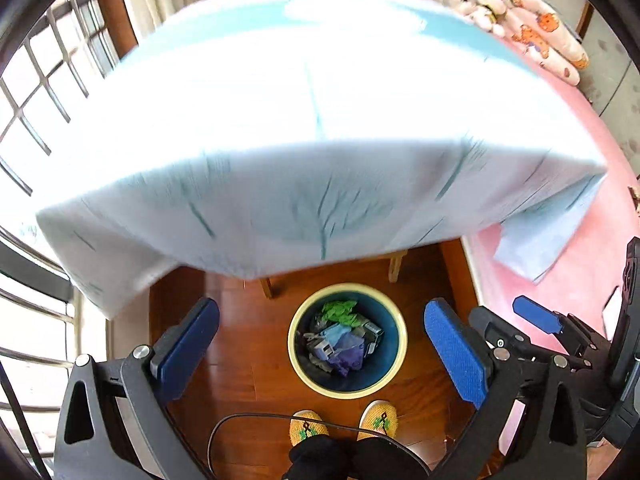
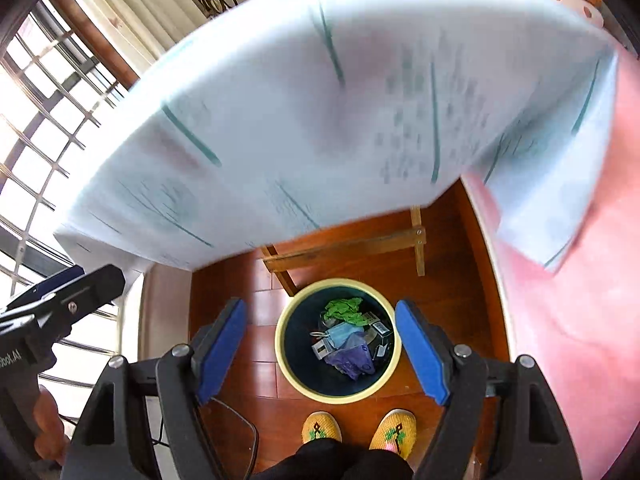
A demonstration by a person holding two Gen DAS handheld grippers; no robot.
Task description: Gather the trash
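A round bin (image 1: 298,364) (image 2: 288,376) with a pale yellow rim and dark blue inside stands on the wooden floor below both grippers. In it lie a green crumpled piece (image 1: 340,312) (image 2: 344,310), a blue face mask (image 2: 342,338) and a purple wrapper (image 1: 348,354) (image 2: 354,360). My left gripper (image 1: 322,344) hangs open above the bin with nothing between its blue pads (image 1: 456,352). My right gripper (image 2: 320,346) is open too, empty, well above the bin. The right gripper also shows at the lower right of the left wrist view (image 1: 536,316).
A table under a white cloth with teal lines (image 1: 304,128) (image 2: 320,120) fills the upper view; its wooden legs (image 2: 418,240) stand just behind the bin. A pink bed (image 1: 560,264) (image 2: 580,280) lies right, a barred window (image 1: 36,92) left. A person's yellow slippers (image 1: 344,424) (image 2: 360,434) stand before the bin.
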